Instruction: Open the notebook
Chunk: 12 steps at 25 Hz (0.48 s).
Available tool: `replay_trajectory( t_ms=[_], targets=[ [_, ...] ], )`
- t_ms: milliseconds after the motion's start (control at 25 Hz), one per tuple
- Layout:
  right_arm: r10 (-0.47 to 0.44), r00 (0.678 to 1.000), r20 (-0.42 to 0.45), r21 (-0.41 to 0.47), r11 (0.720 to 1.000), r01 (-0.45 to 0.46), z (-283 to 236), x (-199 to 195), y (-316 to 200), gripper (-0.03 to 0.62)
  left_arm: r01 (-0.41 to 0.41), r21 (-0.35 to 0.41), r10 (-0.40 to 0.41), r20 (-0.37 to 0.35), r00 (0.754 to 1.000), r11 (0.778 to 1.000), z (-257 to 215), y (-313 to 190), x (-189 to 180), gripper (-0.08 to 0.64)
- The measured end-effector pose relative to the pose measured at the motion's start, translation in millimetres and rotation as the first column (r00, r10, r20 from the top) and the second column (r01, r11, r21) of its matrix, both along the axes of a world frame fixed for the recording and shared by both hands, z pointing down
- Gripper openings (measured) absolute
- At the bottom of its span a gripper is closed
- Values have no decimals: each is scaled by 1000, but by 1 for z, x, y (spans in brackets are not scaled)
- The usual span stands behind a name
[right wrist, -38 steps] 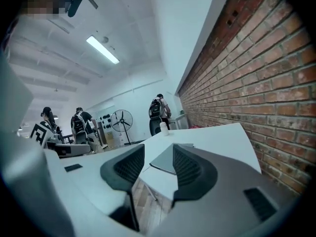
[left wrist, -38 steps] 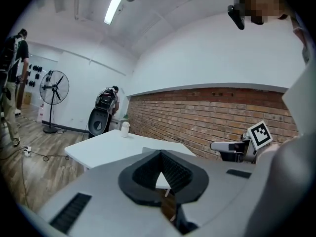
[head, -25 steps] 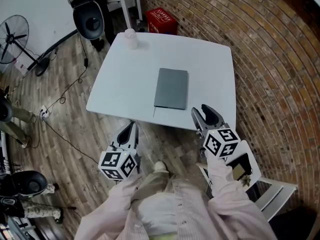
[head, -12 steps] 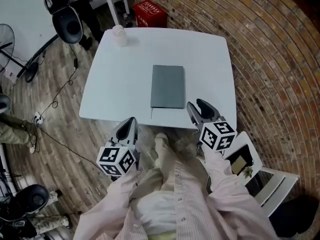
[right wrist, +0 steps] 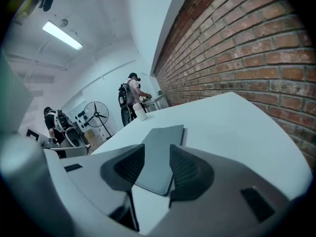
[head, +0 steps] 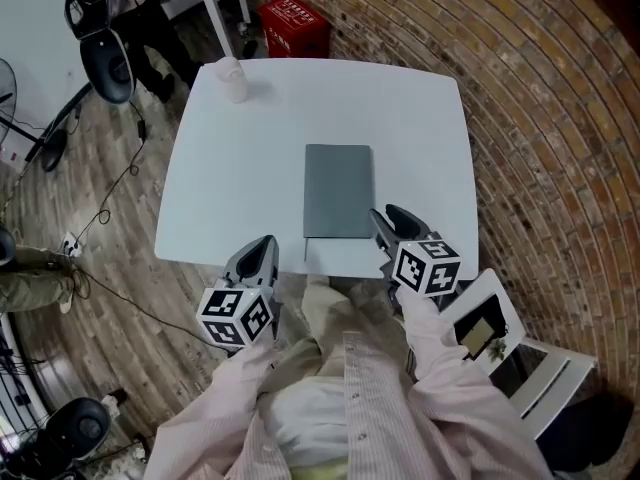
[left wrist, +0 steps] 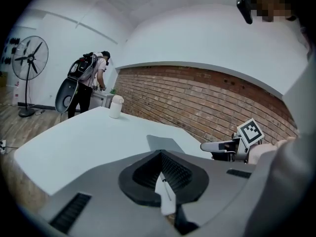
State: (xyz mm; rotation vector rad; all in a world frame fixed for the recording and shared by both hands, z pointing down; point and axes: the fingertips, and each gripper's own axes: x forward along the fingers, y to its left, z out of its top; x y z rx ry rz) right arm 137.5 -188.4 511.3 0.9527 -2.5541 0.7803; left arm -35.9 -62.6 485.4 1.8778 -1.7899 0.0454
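Note:
A closed grey notebook (head: 338, 190) lies flat on the white table (head: 240, 168), near its front edge. In the right gripper view the notebook (right wrist: 163, 135) shows through the gap between the jaws. My right gripper (head: 389, 219) hovers at the notebook's near right corner, open and holding nothing. My left gripper (head: 264, 248) hangs at the table's front edge, left of the notebook, with its jaws shut and empty. From the left gripper view the notebook (left wrist: 165, 143) lies ahead, and the right gripper (left wrist: 217, 146) is off to the right.
A small white cup (head: 231, 78) stands at the table's far left corner. A brick wall (head: 540, 118) runs along the right side. A red crate (head: 296, 20) sits on the floor beyond the table, a white chair (head: 520, 358) at my right. A person (left wrist: 91, 80) stands far behind.
The table and notebook have come nearer in the head view. My right gripper has moved forward over the table's front edge to the notebook's near right corner. The left gripper has barely shifted.

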Motion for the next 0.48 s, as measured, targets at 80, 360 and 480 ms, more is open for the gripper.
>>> replay_trajectory(
  t_ms=[80, 360, 480],
  targets=[
    [12, 1000, -22, -35, 999, -13, 9, -1, -6, 161, -8, -20, 7, -17, 1000, 1000, 7, -9, -3, -8],
    [20, 997, -76, -139, 990, -31, 33, -8, -21, 161, -33, -89, 29, -45, 999, 995, 25, -33, -12, -8],
    [16, 995, -100, -188, 982, -35, 43, -13, -26, 161, -43, -109, 37, -59, 998, 993, 31, -41, -17, -8]
  ],
)
